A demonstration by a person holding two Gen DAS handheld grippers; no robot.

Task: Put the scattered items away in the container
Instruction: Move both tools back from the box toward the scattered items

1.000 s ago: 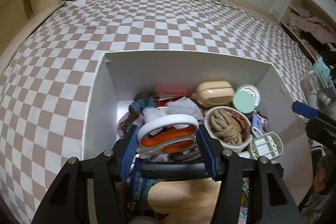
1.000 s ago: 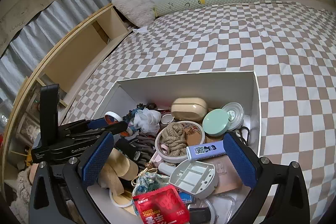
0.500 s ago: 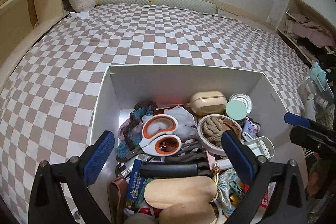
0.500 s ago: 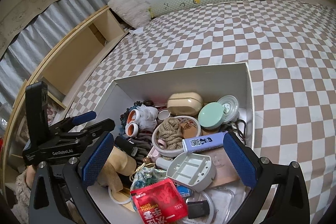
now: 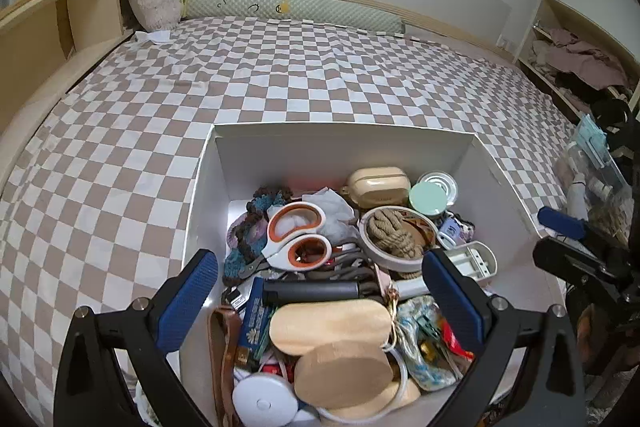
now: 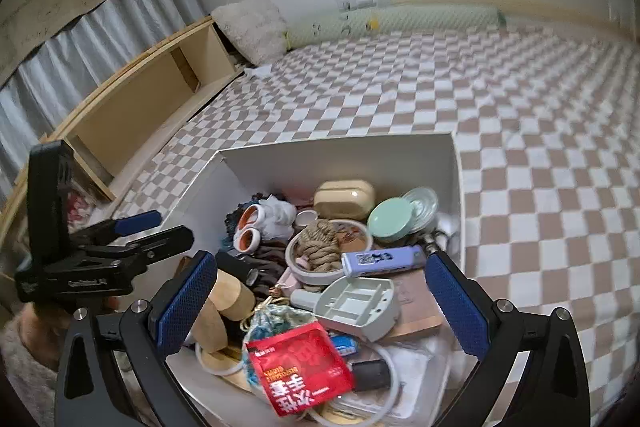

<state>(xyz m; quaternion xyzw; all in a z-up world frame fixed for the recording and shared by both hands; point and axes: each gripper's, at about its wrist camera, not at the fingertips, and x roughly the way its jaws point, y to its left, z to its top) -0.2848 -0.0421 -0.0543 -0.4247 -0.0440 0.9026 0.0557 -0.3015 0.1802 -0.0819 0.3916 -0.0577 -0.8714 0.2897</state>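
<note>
A white box [image 5: 344, 125] on the checkered bed holds many items. White-and-orange scissors [image 5: 298, 237] lie loose on the pile at its left, beside a bowl of rope [image 5: 396, 237], a beige case [image 5: 378, 185] and a mint lid [image 5: 428, 199]. My left gripper [image 5: 318, 277] hangs open above the near end of the box, nothing between its blue pads. My right gripper [image 6: 320, 269] is open too, above a red packet [image 6: 300, 367], a grey tray [image 6: 356, 301] and a purple tube [image 6: 382, 261]. In the right wrist view the box [image 6: 340, 143] and scissors [image 6: 250, 227] show again.
The checkered sheet [image 5: 280, 75] spreads out beyond the box. A wooden shelf unit [image 6: 152, 99] runs along the left side, with a fluffy pillow [image 5: 154, 1] and a green bolster [image 5: 296, 9] at the headboard. Shelves with clothes [image 5: 576, 59] and a clear bin [image 5: 592, 171] stand at the right.
My left gripper went from shut on the scissors to wide open; the scissors now lie in the box. Both grippers drew back and up from the box.
</note>
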